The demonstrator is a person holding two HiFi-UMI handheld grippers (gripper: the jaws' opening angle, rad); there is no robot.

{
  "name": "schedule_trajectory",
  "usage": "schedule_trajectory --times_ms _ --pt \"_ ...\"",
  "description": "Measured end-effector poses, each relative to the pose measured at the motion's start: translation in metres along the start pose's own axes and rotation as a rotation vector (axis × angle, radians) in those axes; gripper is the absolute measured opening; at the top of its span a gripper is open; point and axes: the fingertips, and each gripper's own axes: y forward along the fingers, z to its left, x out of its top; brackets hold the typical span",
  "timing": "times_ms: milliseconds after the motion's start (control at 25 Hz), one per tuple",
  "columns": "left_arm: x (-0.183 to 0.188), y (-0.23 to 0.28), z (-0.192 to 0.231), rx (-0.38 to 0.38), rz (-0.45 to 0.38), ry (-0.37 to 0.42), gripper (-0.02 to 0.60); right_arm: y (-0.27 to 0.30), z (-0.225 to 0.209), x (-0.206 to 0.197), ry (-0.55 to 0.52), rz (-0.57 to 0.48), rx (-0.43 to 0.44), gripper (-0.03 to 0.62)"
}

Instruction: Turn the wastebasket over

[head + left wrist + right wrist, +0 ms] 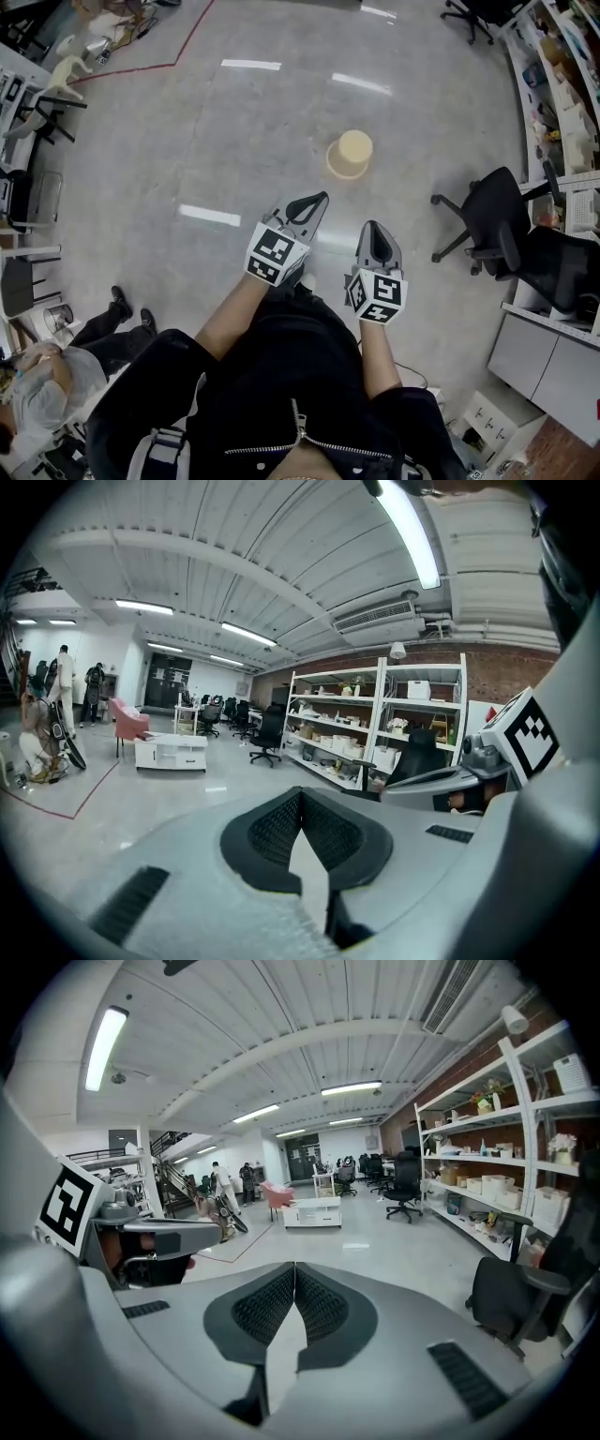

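Observation:
A tan wastebasket point(350, 154) stands on the grey floor ahead of me in the head view, wider at the bottom than at the top. My left gripper point(322, 197) is held out in front of my body, short of the basket and to its left; its jaws are shut with nothing between them. My right gripper point(372, 226) is beside it, also short of the basket, shut and empty. In the left gripper view my left gripper point(300, 792) has its pads together; in the right gripper view my right gripper point(294, 1266) does too. Neither gripper view shows the basket.
Two black office chairs point(483, 221) stand at the right by a white desk point(553, 352). A person point(42, 375) sits low at the left near shelving. Red tape point(141, 67) marks the floor at the far left. Shelves point(511, 1176) line the right wall.

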Motion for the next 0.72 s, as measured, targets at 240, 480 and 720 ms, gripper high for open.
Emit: schedule_trajectory --times_ms 240,480,720 --pt "0.011 0.041 0.041 -0.052 0.005 -0.003 0.005 0.051 -0.014 0.022 0.003 0.01 -0.061 0.011" --pt "0.011 0.076 0.085 -0.085 0.03 0.003 0.005 0.095 -0.018 0.04 -0.015 0.007 -0.085 0.011" --pt "-0.004 0.112 0.117 -0.093 0.064 -0.006 0.005 0.14 -0.041 0.046 -0.052 0.032 -0.095 0.011"
